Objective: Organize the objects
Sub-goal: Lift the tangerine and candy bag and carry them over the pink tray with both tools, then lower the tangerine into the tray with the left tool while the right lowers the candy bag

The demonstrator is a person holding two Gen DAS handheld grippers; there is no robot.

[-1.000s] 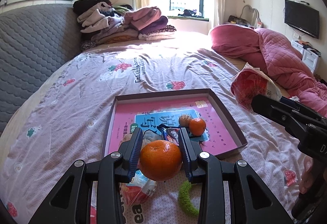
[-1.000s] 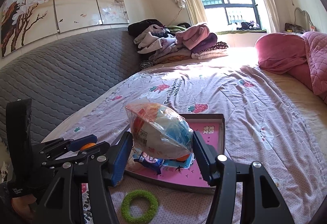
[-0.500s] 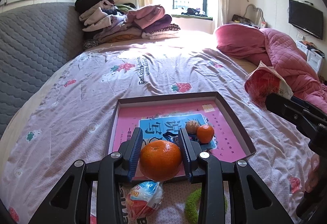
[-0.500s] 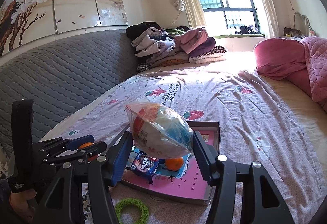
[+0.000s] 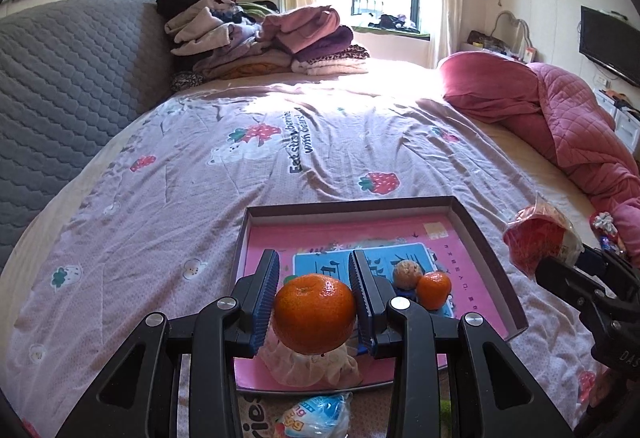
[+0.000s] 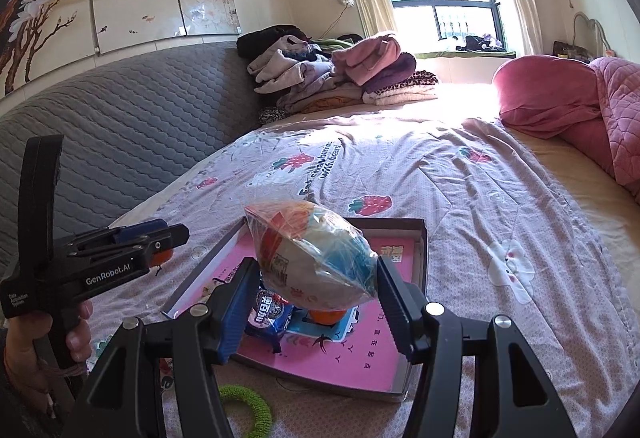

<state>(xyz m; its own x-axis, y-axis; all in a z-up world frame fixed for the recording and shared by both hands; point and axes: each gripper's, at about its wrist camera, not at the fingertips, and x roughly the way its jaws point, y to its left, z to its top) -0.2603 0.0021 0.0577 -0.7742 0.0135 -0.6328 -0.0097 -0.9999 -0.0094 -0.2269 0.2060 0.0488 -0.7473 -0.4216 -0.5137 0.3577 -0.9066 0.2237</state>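
Note:
My left gripper (image 5: 314, 284) is shut on an orange (image 5: 315, 312) and holds it above the near part of a shallow box (image 5: 486, 234) with a pink lining. In the box lie a smaller orange (image 5: 435, 289), a brown ball (image 5: 406, 271) and a pale cloth item (image 5: 308, 368). My right gripper (image 6: 316, 282) is shut on a clear plastic snack bag (image 6: 316, 266) and holds it above the box (image 6: 416, 238). A blue snack packet (image 6: 266, 312) and an orange (image 6: 327, 315) lie in the box under the bag. The left gripper also shows at the left of the right wrist view (image 6: 160, 242).
A green fuzzy ring (image 6: 244, 408) and a wrapped snack (image 5: 320, 416) lie on the strawberry-print bedspread (image 5: 280, 158) in front of the box. Folded clothes (image 5: 264, 38) are piled at the head of the bed. A pink quilt (image 5: 560, 118) lies at the right.
Both grippers have moved forward over the box, each still holding its load. The box now lies nearer beneath them, and the green ring and wrapped snack have dropped toward the bottom edge.

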